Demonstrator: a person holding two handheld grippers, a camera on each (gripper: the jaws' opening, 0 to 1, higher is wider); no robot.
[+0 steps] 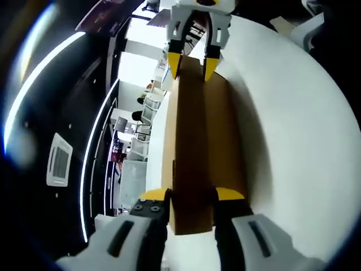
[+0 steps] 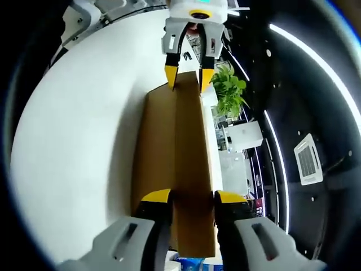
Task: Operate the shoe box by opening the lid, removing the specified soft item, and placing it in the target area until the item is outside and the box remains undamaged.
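The brown cardboard shoe box (image 1: 194, 152) runs lengthwise away from my left gripper (image 1: 192, 195). Its yellow-tipped jaws stand on either side of the near end and touch the cardboard. At the far end my right gripper (image 1: 193, 63) clasps the box the same way. In the right gripper view the box (image 2: 180, 147) stretches from my right gripper (image 2: 192, 196) up to my left gripper (image 2: 189, 76). Both grippers hold opposite short ends. The lid looks closed, and the inside and any soft item are hidden.
The box lies against a white table (image 1: 293, 124) that appears tipped on its side because both views are rolled. Beyond the table edge are a green plant (image 2: 228, 93), office furniture (image 1: 138, 121) and a dark ceiling with light strips (image 2: 313, 56).
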